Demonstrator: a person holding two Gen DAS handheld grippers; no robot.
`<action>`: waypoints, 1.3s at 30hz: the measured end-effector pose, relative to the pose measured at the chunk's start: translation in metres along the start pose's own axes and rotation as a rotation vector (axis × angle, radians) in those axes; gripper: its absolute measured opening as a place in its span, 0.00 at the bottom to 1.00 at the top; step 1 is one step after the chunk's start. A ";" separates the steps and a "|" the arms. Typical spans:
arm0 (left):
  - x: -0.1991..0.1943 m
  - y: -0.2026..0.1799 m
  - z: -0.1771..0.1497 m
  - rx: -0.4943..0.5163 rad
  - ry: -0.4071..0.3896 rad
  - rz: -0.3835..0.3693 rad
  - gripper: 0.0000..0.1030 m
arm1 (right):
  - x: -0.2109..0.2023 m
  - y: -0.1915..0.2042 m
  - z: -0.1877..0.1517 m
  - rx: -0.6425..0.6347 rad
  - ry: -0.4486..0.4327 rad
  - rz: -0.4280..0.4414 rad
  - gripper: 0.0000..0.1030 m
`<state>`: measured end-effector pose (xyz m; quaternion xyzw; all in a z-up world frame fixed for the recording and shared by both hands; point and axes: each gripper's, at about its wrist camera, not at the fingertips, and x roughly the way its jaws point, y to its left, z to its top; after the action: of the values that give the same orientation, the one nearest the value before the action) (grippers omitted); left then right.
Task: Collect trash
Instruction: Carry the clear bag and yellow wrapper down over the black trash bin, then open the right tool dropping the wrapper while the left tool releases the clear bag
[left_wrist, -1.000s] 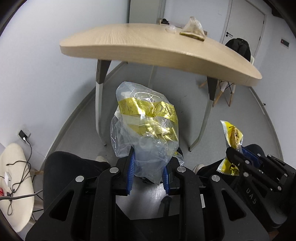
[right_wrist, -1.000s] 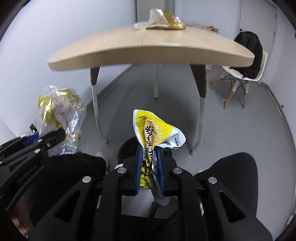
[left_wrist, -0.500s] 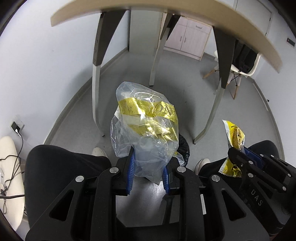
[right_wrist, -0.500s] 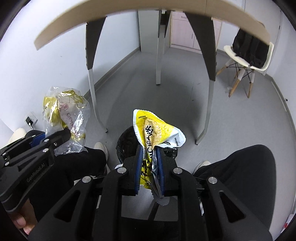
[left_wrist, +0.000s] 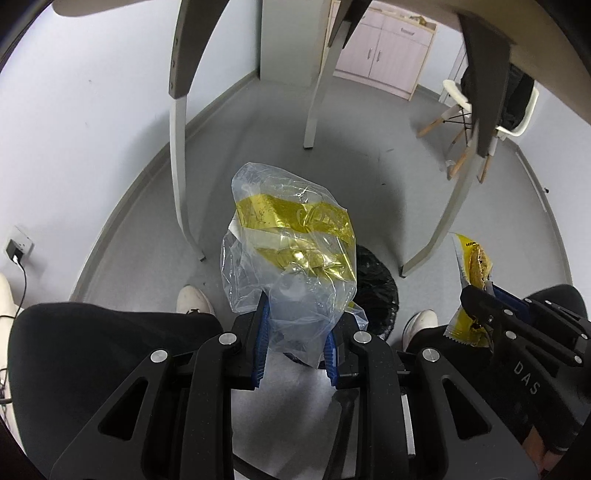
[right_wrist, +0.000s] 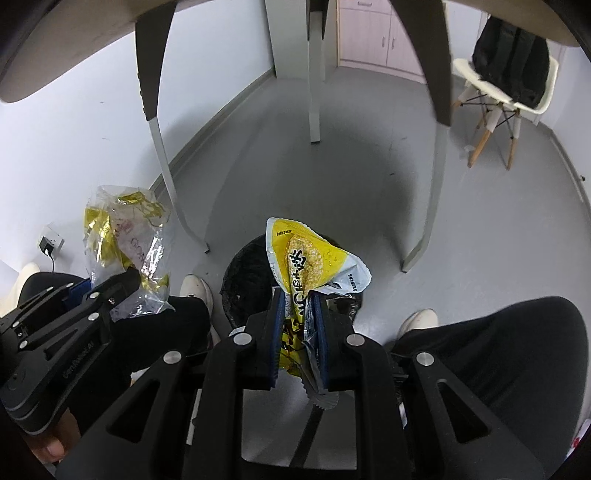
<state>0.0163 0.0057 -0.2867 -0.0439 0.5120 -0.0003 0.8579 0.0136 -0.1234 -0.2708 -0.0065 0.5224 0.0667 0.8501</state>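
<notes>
My left gripper (left_wrist: 295, 332) is shut on a crumpled clear plastic bag (left_wrist: 291, 251) with gold foil inside; the same bag (right_wrist: 123, 240) shows at the left of the right wrist view. My right gripper (right_wrist: 299, 317) is shut on a yellow and white snack wrapper (right_wrist: 310, 262), which also appears at the right edge of the left wrist view as the wrapper (left_wrist: 474, 262). A black-lined trash bin (right_wrist: 247, 273) stands on the floor just beyond both grippers, between the person's shoes; in the left wrist view the bin (left_wrist: 375, 280) is partly hidden behind the bag.
The wooden table's underside and its grey legs (left_wrist: 179, 147) rise overhead. The person's dark-trousered knees (left_wrist: 103, 354) and white shoes (right_wrist: 197, 290) flank the bin. A white chair (right_wrist: 506, 92) with a black backpack stands at the back right. A wall socket (left_wrist: 16, 249) is at the left.
Both grippers have sunk from table height to below the tabletop and tilted down toward the floor. The trash bin has come into fuller view. Both grips are unchanged.
</notes>
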 end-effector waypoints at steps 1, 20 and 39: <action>0.005 0.001 0.001 -0.002 0.004 0.002 0.23 | 0.004 0.002 0.002 -0.005 0.003 -0.004 0.15; 0.059 0.025 0.025 -0.057 0.038 0.049 0.24 | 0.085 0.016 0.043 -0.042 0.071 -0.007 0.17; 0.076 0.015 0.028 -0.045 0.083 0.037 0.24 | 0.095 0.005 0.055 -0.025 0.031 -0.033 0.87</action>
<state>0.0768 0.0196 -0.3417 -0.0534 0.5478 0.0251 0.8345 0.1039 -0.1041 -0.3301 -0.0270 0.5344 0.0590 0.8427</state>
